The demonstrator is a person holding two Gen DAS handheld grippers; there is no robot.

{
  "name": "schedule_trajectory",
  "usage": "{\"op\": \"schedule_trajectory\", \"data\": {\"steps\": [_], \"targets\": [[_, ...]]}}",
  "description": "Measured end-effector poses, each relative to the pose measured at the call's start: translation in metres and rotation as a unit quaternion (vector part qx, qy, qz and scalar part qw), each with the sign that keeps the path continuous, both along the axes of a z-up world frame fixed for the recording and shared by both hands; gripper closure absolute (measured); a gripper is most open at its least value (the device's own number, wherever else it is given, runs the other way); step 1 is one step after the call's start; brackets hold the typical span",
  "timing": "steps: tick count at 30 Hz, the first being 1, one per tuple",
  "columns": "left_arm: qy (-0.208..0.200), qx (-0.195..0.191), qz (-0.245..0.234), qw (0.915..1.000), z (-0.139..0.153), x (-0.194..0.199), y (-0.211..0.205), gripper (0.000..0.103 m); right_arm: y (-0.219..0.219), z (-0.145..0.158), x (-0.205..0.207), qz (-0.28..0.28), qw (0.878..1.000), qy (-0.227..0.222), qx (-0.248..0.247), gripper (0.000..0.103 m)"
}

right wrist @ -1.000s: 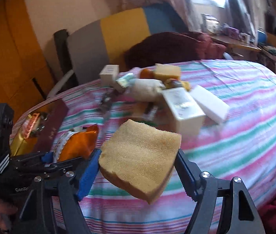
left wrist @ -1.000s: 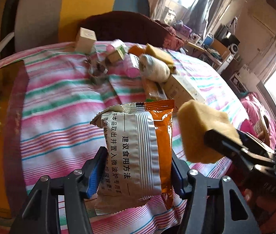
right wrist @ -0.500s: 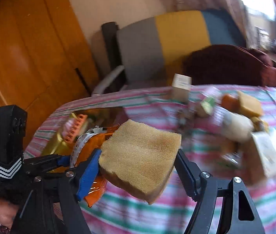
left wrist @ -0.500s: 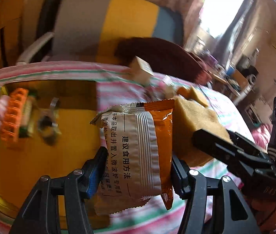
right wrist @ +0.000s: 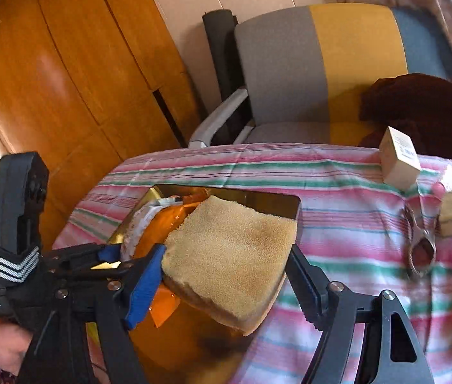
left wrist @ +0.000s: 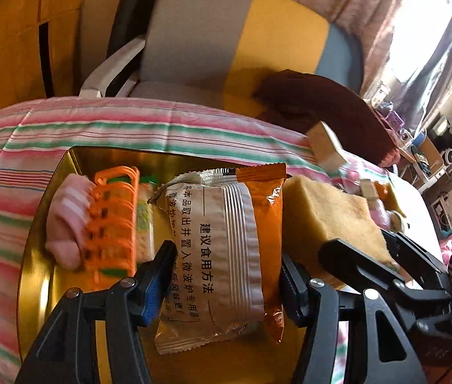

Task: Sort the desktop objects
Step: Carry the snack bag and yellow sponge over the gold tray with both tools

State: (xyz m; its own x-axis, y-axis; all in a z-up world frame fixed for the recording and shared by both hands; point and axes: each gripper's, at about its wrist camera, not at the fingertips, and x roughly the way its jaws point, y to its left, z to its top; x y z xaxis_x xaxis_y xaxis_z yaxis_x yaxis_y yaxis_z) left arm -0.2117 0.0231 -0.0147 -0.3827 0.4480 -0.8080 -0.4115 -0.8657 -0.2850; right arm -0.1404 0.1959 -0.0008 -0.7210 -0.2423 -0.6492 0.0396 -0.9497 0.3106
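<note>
Left claw [left wrist: 224,283]: clamped on a snack packet [left wrist: 219,256], held above the gold tray [left wrist: 34,284].
Right claw [right wrist: 226,276]: clamped on a yellow sponge [right wrist: 230,252], held over the same tray.

The left gripper [left wrist: 222,275] is pointing steeply downward, its jaws pressing on the two sides of a snack packet [left wrist: 222,249] and holding it upright. The right gripper [right wrist: 226,268] is tilting down less steeply just beside it, its jaws clamping a yellow sponge [right wrist: 232,256] by its edges. A hand [right wrist: 5,345] is gripping the left gripper's black handle from below.
</note>
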Motion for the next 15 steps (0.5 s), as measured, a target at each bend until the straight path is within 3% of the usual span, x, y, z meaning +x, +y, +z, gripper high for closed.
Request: {"op": "schedule_trajectory", "data": {"steps": [4, 7, 10, 13, 15], "targets": [[-0.005, -0.023, -0.001, 0.9997, -0.017, -0.026, 0.006, 0.043, -0.003, -0.011, -0.026, -0.013, 1.000, -0.012, 0.011, 0.026], [-0.021, -0.017, 0.023, 0.9994, -0.029, -0.040, 0.006, 0.043, 0.000, -0.023, -0.042, -0.025, 0.999, -0.026, 0.025, 0.025], [-0.027, -0.012, 0.044, 0.9986, -0.034, -0.048, 0.003, 0.038, 0.005, -0.031, -0.048, -0.024, 0.999, -0.038, 0.019, 0.023], [-0.020, -0.009, 0.046, 0.9987, -0.028, -0.046, 0.002, 0.035, 0.011, -0.031, -0.039, -0.031, 0.999, -0.035, 0.012, 0.014], [-0.009, -0.008, 0.048, 0.9988, -0.020, -0.042, 0.000, 0.026, 0.012, -0.028, -0.029, -0.033, 0.999, -0.023, 0.012, 0.012]]}}
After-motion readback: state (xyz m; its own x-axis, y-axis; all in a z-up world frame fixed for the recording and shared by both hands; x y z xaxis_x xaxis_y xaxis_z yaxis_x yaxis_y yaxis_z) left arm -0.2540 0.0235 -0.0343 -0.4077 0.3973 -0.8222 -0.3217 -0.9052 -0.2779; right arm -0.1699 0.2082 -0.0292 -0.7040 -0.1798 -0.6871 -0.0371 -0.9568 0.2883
